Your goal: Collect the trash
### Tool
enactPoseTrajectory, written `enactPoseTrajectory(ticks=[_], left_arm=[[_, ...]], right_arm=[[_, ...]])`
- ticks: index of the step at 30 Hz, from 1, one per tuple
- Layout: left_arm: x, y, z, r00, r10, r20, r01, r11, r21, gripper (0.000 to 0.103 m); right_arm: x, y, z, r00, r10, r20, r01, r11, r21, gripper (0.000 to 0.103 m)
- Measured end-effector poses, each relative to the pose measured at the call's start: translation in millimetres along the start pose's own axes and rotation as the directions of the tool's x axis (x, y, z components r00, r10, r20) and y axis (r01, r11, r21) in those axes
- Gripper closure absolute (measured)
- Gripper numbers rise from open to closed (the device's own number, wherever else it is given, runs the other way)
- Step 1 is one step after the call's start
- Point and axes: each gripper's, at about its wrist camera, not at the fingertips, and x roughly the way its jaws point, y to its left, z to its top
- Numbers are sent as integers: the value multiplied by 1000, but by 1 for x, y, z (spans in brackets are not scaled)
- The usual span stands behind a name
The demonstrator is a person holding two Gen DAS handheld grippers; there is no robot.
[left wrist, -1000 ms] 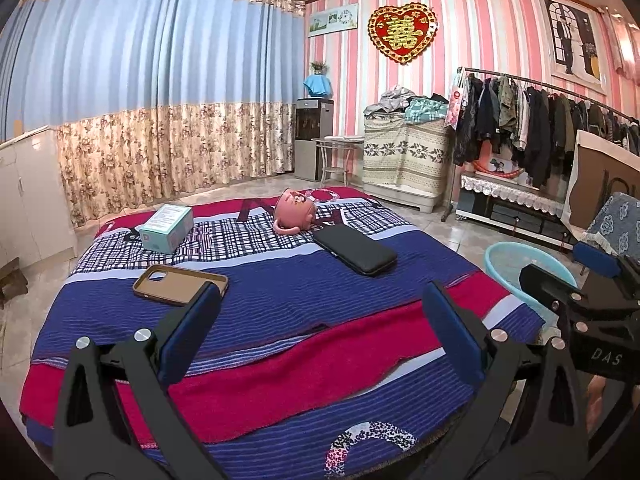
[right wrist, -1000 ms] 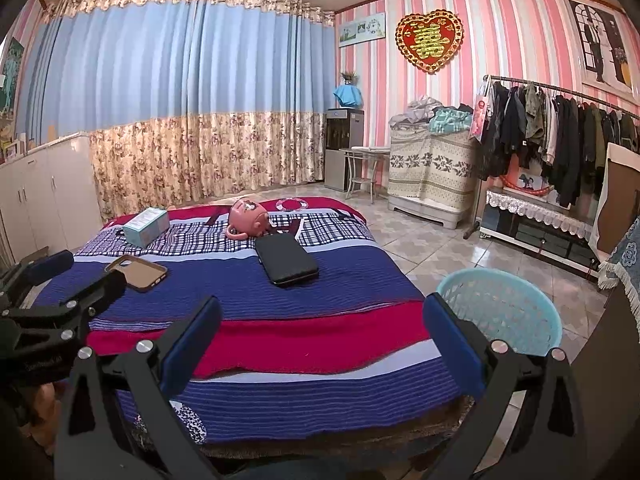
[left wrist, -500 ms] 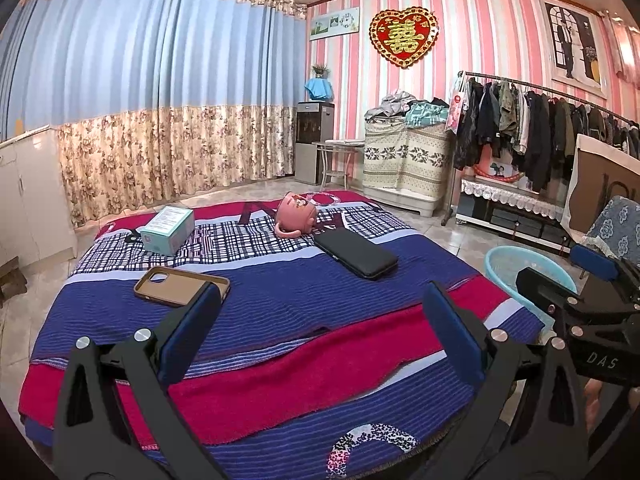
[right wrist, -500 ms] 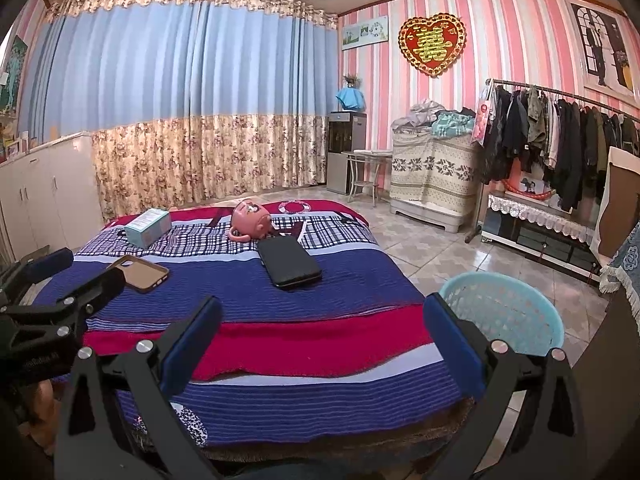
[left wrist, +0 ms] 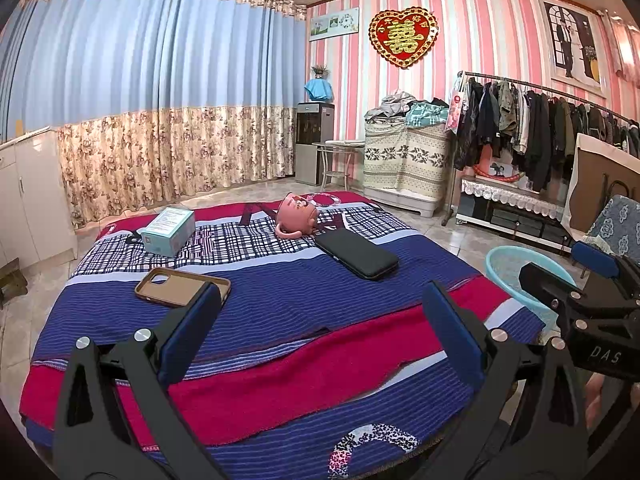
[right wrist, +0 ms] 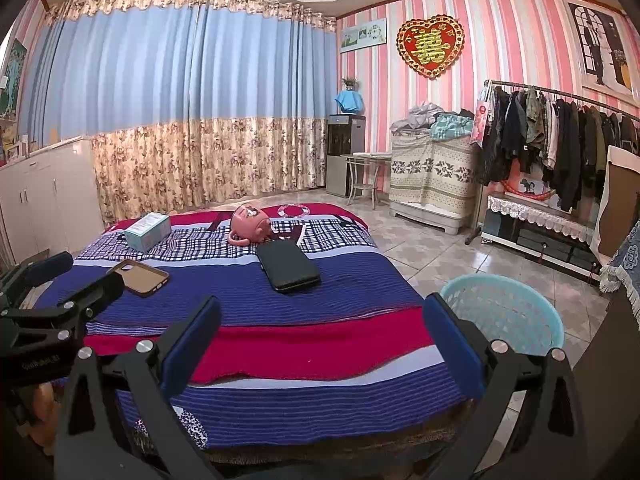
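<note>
Four items on the striped bed [left wrist: 280, 344]. Teal-and-white carton [left wrist: 169, 231]: far left on the checked band, lying flat. Brown phone case [left wrist: 182, 287]: nearer, left side on the blue stripes, lying flat with its hollow side up, camera cutout at the far end. Pink mug [left wrist: 298, 217]: far centre, tipped on its side, handle toward the near side. Black flat case [left wrist: 356, 254]: just right of and nearer than the mug, lying flat, angled. Light-blue basket [right wrist: 504, 314]: upright on the floor, right of the bed's near corner.
</note>
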Motion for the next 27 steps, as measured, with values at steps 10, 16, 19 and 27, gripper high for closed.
enactPoseTrajectory(ticks=[10, 16, 19, 27], left_arm=[[0, 0, 0, 1000, 0, 0, 0, 1000, 0, 5], [0, 1, 0, 1000, 0, 1, 0, 1000, 1, 5], [0, 1, 0, 1000, 0, 1, 0, 1000, -2, 5], [1, 1, 0, 1000, 0, 0, 0, 1000, 0, 5]], right_arm=[[0, 0, 0, 1000, 0, 2, 0, 1000, 0, 5], [1, 0, 0, 1000, 1, 3, -1, 1000, -1, 5], [1, -1, 1, 1000, 4, 5, -4, 1000, 2, 5], [1, 0, 0, 1000, 1, 4, -1, 1000, 0, 5]])
